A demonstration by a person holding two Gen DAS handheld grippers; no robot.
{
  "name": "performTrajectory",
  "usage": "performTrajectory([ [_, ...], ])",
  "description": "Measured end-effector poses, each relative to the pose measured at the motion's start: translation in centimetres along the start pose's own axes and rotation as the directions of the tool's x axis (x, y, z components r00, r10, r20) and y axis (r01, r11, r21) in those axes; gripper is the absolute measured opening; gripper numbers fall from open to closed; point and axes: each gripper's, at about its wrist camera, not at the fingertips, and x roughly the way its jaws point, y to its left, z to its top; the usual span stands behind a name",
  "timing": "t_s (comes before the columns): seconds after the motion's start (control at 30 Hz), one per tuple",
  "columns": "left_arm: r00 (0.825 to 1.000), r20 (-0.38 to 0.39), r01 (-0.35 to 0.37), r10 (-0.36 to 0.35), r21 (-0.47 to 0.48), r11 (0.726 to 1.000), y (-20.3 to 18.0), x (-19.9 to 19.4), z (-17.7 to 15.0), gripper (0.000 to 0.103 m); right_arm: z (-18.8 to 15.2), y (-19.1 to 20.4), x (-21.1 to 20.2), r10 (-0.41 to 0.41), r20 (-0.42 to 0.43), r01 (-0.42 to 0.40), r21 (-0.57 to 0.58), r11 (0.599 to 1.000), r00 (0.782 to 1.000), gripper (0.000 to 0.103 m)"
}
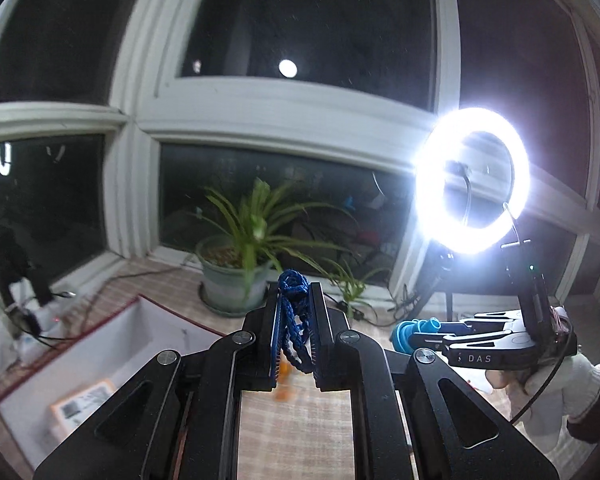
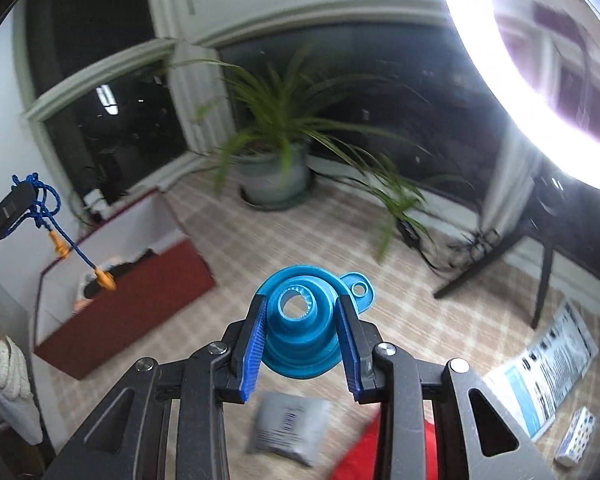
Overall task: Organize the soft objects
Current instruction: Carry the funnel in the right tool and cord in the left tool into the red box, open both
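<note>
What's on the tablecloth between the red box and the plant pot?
Nothing: in the right wrist view the checked tablecloth lies bare between the red box and the plant pot.

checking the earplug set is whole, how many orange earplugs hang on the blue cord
2. Both dangle from the blue braided cord: upper orange earplug just below the loops, lower orange earplug over the red box.

The cord (image 1: pixel 294 312) is blue braided string, rough and bumpy. The funnel (image 2: pixel 302 324) looks like soft blue rubber, smooth and a bit shiny. The pads (image 2: pixel 253 354) are blue plastic with little ridges. The gripper arms (image 2: pixel 404 408) are black and matt, with shiny metal pins. The table (image 2: pixel 300 240) has a checked cloth on it. The box (image 2: pixel 128 308) looks like dull red card. The pot (image 2: pixel 272 178) is smooth and pale green.
</note>
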Motion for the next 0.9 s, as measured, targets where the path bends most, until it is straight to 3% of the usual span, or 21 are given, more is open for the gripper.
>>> performTrajectory([
  [0.2, 0.995, 0.043, -0.084, 0.085, -0.021, 0.996, 3.4, -4.0, 0.8, 0.01, 2.4, 5.2, -0.5, 0.074, 0.029, -0.071, -0.09, 0.993, 0.997, 0.031],
  [0.53, 0.973, 0.025, -0.227, 0.23, -0.076, 0.971, 9.0, -7.4, 0.1, 0.008, 4.5, 13.4, 1.9, 0.178, 0.009, -0.172, -0.213, 0.962, 0.984, 0.031],
  [0.9, 0.956, -0.013, -0.292, 0.293, -0.128, 0.948, 12.5, -8.0, -1.0, 0.008, 5.9, 20.2, 5.4, 0.256, -0.032, -0.254, -0.282, 0.925, 0.966, 0.031],
])
